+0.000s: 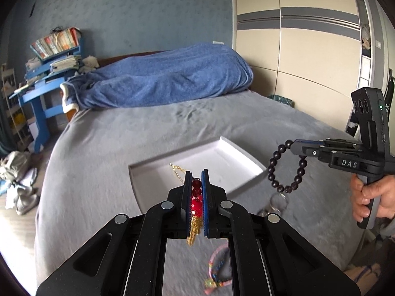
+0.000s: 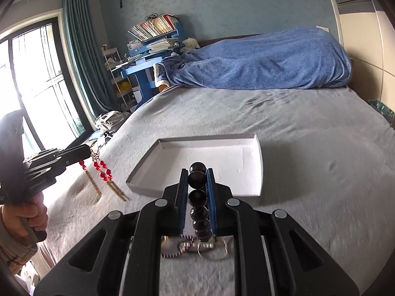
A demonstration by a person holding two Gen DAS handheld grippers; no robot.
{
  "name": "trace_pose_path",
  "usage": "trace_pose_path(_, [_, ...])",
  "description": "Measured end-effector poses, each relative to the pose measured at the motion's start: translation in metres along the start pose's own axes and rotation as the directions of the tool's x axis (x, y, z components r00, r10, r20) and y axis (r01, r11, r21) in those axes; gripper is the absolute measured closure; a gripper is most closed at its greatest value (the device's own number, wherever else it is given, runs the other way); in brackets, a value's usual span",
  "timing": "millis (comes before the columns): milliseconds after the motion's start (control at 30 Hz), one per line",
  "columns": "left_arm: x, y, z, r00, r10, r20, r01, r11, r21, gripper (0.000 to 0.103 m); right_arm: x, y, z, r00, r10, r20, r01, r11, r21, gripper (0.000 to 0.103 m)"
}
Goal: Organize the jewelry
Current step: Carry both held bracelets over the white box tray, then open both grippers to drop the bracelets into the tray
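My left gripper (image 1: 196, 174) is shut on a pair of red bead earrings (image 1: 196, 203) with gold tassels, and a thin gold chain sticks out past its tips. The right wrist view shows that gripper (image 2: 87, 151) at the left, with the earrings (image 2: 103, 170) dangling above the bed. My right gripper (image 2: 197, 171) is shut on a dark bead bracelet (image 2: 197, 197). In the left wrist view it (image 1: 295, 146) is at the right, the bracelet (image 1: 286, 170) hanging as a loop. A shallow white tray (image 1: 222, 160) (image 2: 222, 153) lies on the grey bed ahead of both grippers.
Silver rings or clasps (image 1: 275, 203) (image 2: 195, 246) and a colourful braided bracelet (image 1: 219, 268) lie on the grey bedspread (image 2: 308, 148) near me. A blue blanket (image 1: 160, 81) is heaped at the bed's head. A blue desk (image 1: 39, 91) stands left of the bed, wardrobes (image 1: 308, 37) at the right.
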State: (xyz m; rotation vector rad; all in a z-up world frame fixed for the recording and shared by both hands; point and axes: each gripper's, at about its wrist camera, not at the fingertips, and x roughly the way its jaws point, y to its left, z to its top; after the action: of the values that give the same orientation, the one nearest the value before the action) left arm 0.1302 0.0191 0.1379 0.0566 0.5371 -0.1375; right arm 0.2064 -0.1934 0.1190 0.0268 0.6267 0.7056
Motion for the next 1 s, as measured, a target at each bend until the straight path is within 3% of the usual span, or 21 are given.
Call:
trace_pose_path(233, [0.043, 0.014, 0.024, 1.0, -0.002, -0.012, 0.001, 1.0, -0.025, 0.095, 0.053, -0.001, 0.022, 0.999, 0.004, -0.048, -0.003, 1.0, 0.002, 0.089])
trace_pose_path(467, [0.093, 0.015, 0.022, 0.998, -0.012, -0.056, 0.01, 0.999, -0.045, 0.095, 0.106, -0.003, 0.028, 0.995, 0.003, -0.104, -0.002, 1.0, 0.013, 0.089])
trace_pose_path(700, [0.135, 0.023, -0.007, 0.991, -0.001, -0.133, -0.01, 0.997, -0.077, 0.095, 0.149, -0.027, 0.015, 0.983, -0.043, -0.179, 0.053, 0.997, 0.051, 0.089])
trace_pose_path(1000, [0.149, 0.05, -0.052, 0.971, 0.067, -0.23, -0.091, 0.991, -0.098, 0.095, 0.15, -0.058, -0.009, 0.964, -0.143, -0.224, 0.155, 0.987, 0.037, 0.089])
